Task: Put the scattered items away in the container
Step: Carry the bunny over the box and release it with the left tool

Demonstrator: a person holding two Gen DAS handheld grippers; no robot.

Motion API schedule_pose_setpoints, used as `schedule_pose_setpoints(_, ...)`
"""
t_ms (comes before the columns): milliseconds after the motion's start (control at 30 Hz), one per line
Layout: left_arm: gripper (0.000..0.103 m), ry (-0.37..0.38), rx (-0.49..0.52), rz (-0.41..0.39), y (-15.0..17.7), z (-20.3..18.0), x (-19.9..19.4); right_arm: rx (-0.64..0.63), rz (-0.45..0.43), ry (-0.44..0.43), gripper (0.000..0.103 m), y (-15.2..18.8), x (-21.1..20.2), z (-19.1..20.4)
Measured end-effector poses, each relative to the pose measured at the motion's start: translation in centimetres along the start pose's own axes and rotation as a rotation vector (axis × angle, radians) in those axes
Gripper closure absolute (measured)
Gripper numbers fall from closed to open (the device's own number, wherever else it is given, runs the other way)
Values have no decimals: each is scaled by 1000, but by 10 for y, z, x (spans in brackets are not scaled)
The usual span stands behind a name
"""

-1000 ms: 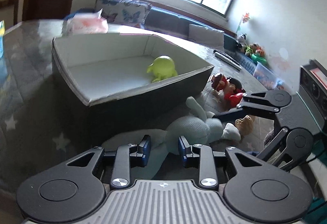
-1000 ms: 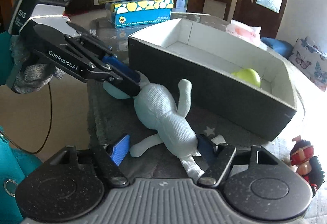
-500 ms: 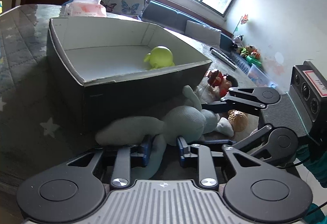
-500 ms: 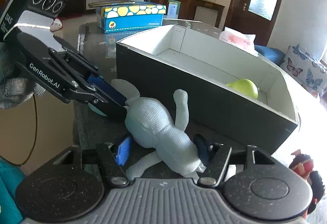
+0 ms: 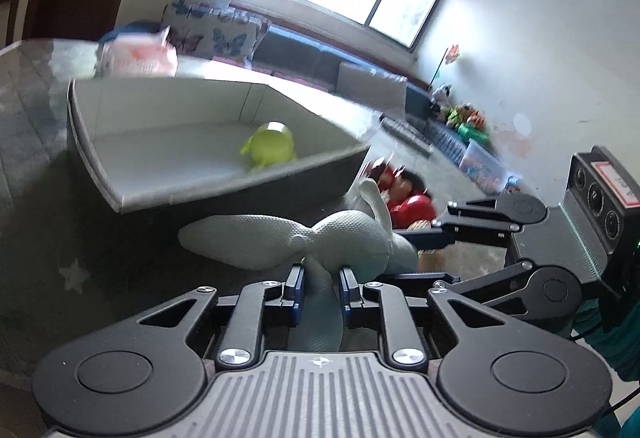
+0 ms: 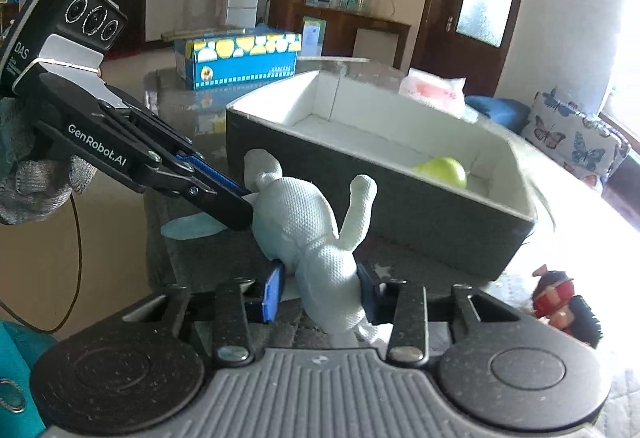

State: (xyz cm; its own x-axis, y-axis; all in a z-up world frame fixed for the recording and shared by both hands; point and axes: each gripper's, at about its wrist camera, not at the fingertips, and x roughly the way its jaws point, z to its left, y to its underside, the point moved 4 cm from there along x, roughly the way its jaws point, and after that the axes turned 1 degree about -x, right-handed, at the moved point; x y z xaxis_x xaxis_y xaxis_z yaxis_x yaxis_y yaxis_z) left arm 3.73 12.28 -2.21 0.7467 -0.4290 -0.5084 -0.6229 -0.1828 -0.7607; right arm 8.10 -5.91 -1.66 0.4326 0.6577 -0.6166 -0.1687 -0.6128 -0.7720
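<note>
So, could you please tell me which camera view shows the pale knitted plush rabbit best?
The right wrist view: the pale knitted plush rabbit shows head, raised arm and body, the left gripper at its head, the right gripper around its lower body. The left wrist view shows the rabbit foreshortened, one ear between the pads.

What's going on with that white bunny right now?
Left claw shut on white bunny's ear. Right claw shut on its body. Bunny outside the box; green toy already inside. Box's near wall stands between.
</note>
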Motion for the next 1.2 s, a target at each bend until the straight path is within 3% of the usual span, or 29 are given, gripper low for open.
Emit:
schedule_pose_setpoints(33,84,4,0,-18,-4,-2,-3,-1,-10,7,74,-2,-4,-1)
schedule_pose_setpoints(333,85,8,-9,-194,-58,-6,-17,-53,-123,123,74,-46,-14,-21)
schedule_pose_setpoints(567,87,-63,-73,-279,-100,24,-10,-123,-163,180,74,-92,15,-41)
schedule_pose_setpoints(767,88,-138,-174,-260,-114,64,11,-120,-116,164,73,-113,63,-53)
schedule_pose_setpoints(900,87,-192,-219,-236,-105,85,23,-65,-70,157,66,-113,91,-58)
schedule_pose_setpoints(1200,80,-221,-215,-195,-93,76,22,-23,-60,162,52,-101,95,-62)
